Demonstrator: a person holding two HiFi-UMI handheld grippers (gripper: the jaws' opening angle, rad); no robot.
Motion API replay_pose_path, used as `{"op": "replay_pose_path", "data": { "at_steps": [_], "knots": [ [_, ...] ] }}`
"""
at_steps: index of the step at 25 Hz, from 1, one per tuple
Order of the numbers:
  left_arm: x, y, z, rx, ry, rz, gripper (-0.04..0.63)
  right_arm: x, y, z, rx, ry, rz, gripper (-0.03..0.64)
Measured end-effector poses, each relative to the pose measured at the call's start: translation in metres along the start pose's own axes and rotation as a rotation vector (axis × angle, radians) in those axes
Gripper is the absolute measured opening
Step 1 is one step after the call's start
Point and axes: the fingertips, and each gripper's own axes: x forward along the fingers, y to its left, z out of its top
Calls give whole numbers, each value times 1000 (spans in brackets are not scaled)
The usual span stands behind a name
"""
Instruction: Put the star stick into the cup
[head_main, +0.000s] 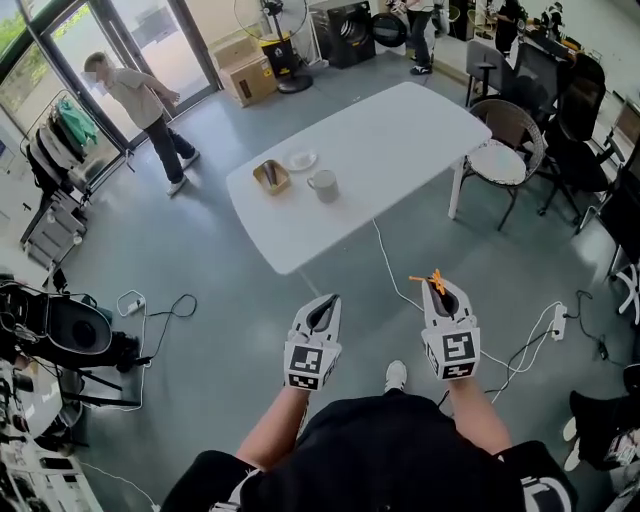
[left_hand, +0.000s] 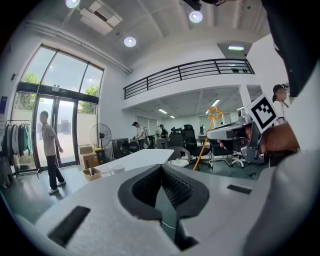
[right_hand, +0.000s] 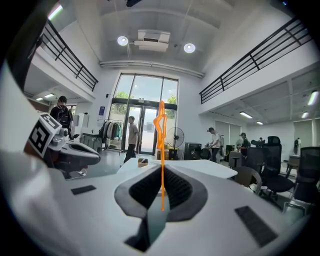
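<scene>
**Star stick in right gripper, short of the bench**

- Right gripper (head_main: 447, 288): jaws closed on the star stick (right_hand: 161, 150). The thin orange shaft is pinched between the pads and stands upright above them, with the star at its top end.
- Left gripper (head_main: 322, 305): jaws together at the tips, nothing between them.
- Both grippers are held out side by side over the floor, off the near corner of the bench (head_main: 400, 130). They point toward it and are well apart from it.
- Cup (head_main: 323, 185): white, upright, on the bench near its left end. The stick is not in it; stick and cup are well apart.
- Box (head_main: 271, 176): small, brown, open-topped, on the bench just left of the cup.
- Saucer (head_main: 301, 160): white, on the bench just behind the cup and the box.
- Cable (head_main: 385, 260): white, on the floor, running from under the bench's near edge toward the grippers.
- Chair (head_main: 505, 150): round pale seat, at the bench's right end.
- Person (head_main: 140, 105): standing beyond the bench's left end, by the glass doors.
</scene>
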Motion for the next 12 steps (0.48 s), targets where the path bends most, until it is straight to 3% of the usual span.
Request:
{"op": "replay_pose_path", "data": {
  "at_steps": [6,12],
  "knots": [
    [42,6,9,-9,16,71,9,37,-43,0,-5,-9,58,20],
    [70,-1,11,-67,23,127,9,64,-58,-7,-18,-11,132,20]
  ]
}}
